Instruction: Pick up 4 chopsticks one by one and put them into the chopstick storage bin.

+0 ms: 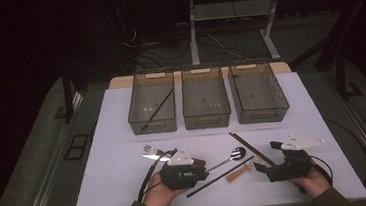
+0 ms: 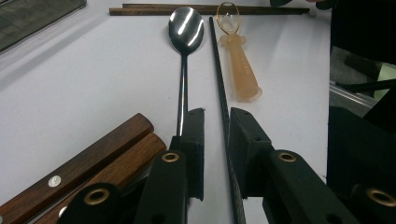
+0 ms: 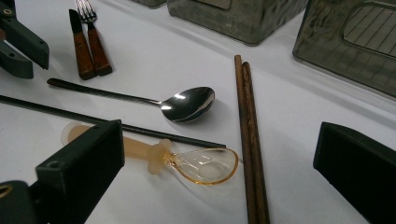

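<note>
1. Down at the near edge of the white table (image 1: 123,133), I hold my left gripper (image 2: 215,122) low over a thin black chopstick (image 2: 221,84). Its jaws stand one on each side of the stick with a small gap left, so I call it open — not yet squeezing.

2. That stick lies flat on the table between the two grippers, just beside a shiny metal spoon (image 2: 186,32) and a see-through orange baby spoon (image 2: 239,60). I think I line the jaws up along the stick so they can pinch it from both sides.

3. From the left gripper view, the long way of the stick runs straight out from the jaws, away from the hand. From the high view it slants: the near end sits below my left gripper, and the far end points up and to the right, toward my right gripper (image 1: 271,161).

4. My right gripper rests wide open and holds nothing. It waits near the baby spoon and a pair of brown wooden chopsticks (image 3: 250,135).

5. Two wooden handles (image 2: 93,163) lie just left of my left jaw — a knife and a fork, I think.

6. Three bins (image 1: 205,98) sit in a row at the far side. Another dark stick already leans in the left one, so I guess this stick goes there too.
</note>
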{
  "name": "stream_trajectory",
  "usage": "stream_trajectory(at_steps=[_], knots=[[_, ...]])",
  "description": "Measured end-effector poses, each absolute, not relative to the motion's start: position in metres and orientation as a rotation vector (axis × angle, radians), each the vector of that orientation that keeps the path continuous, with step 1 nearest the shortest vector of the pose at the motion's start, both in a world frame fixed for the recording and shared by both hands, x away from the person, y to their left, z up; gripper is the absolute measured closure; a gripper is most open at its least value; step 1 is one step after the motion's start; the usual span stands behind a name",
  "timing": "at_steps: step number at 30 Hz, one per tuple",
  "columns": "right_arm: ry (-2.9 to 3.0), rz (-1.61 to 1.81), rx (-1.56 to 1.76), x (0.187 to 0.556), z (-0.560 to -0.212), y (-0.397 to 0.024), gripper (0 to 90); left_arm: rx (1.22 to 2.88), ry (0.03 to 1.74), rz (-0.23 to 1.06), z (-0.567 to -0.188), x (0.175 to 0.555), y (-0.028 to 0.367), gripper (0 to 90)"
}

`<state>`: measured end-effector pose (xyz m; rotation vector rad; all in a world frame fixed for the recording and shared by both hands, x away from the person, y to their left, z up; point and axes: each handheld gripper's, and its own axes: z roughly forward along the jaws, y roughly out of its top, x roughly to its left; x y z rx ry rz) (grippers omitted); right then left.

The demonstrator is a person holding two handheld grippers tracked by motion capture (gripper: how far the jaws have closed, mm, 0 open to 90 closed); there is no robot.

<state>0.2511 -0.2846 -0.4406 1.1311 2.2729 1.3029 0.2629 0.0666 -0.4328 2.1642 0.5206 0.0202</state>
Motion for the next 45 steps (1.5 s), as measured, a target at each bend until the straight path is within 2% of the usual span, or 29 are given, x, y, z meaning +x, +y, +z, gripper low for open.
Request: stream_trajectory(at_steps=[8, 23, 29, 45], knots=[[2.272, 1.301, 1.131, 0.252, -0.441, -0.286, 1.5, 2.174, 0.525, 0.010, -0.439, 0.261, 0.055, 80.8], [2.277, 1.300, 1.132, 0.252, -0.441, -0.285, 1.5, 2.243, 0.497, 0.014, -0.451, 0.258, 0.042, 80.9], [2.279, 1.301, 1.131, 0.252, -0.441, -0.285, 1.5, 2.289, 0.456, 0.055, -0.452, 0.256, 0.039, 82.3], [2.281, 1.301, 1.128, 0.252, -0.442, -0.285, 1.6, 2.290, 0.467, 0.071, -0.452, 0.255, 0.038, 85.1]])
